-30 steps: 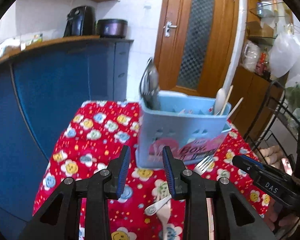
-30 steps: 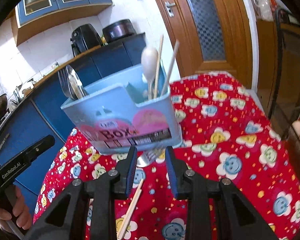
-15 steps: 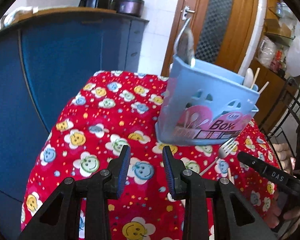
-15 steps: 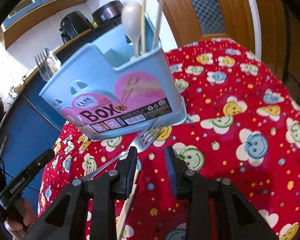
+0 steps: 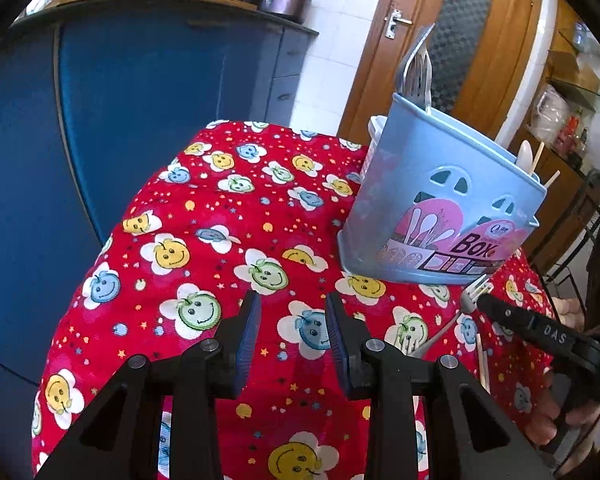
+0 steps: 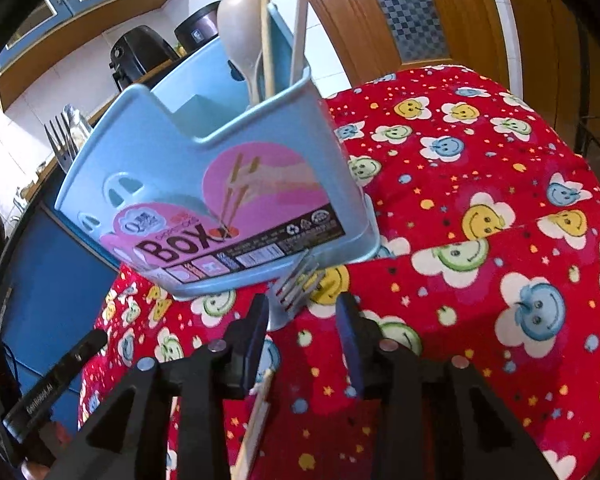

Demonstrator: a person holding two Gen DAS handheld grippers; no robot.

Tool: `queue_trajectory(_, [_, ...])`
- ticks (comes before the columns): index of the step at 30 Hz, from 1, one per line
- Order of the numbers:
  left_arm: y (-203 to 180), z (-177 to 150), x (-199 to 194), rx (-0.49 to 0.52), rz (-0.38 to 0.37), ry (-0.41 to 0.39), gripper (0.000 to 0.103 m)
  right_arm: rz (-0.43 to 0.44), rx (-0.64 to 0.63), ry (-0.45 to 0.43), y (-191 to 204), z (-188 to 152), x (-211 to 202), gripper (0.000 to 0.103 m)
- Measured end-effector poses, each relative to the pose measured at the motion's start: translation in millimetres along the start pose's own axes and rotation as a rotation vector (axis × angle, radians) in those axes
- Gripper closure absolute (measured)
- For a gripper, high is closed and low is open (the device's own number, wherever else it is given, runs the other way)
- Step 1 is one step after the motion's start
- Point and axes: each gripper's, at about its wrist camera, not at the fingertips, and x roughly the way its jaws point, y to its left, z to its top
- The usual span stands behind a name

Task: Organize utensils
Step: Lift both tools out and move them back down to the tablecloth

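A light blue utensil box (image 5: pixel 440 216) (image 6: pixel 220 200) stands on the red smiley tablecloth (image 5: pixel 228 240). It holds forks (image 5: pixel 418 76) at one end and a pale spoon (image 6: pixel 240 32) with chopsticks (image 6: pixel 266 36) at the other. A metal fork (image 6: pixel 296 284) (image 5: pixel 470 296) lies on the cloth in front of the box. My right gripper (image 6: pixel 302 320) is open, its jaws on either side of the fork's tines. A wooden chopstick (image 6: pixel 256 420) lies below it. My left gripper (image 5: pixel 292 320) is open and empty over bare cloth, left of the box.
A blue counter (image 5: pixel 132 92) stands behind the table's left edge, with a wooden door (image 5: pixel 456 40) beyond. A black wire rack (image 5: pixel 580 232) is at the right. The right gripper's body (image 5: pixel 540 336) shows in the left wrist view.
My right gripper has moved forward and down to the fork lying by the box. My left gripper has drifted left and back, so the box now sits further right in its view.
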Motion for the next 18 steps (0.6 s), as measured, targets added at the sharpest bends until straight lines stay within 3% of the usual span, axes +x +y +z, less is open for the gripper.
queue_trajectory(7, [1,-1,-1,-0.003,-0.003,-0.001,0.069,0.039,0.039,-0.040,1,-1,8,0.059])
queue_trajectory(10, [1,-2,-2,-0.003,-0.007,0.001,0.069,0.034,0.053,-0.042,-1,-1,9,0.082])
queue_trajectory(14, [-1,-4,-3,0.003,-0.009,0.008,0.069,0.086,0.100,-0.055,-10,-2,5,0.093])
queue_trajectory(18, [-2,-5,-4,0.011,-0.005,0.009,0.069,0.126,0.095,-0.082,-11,-4,-7,0.096])
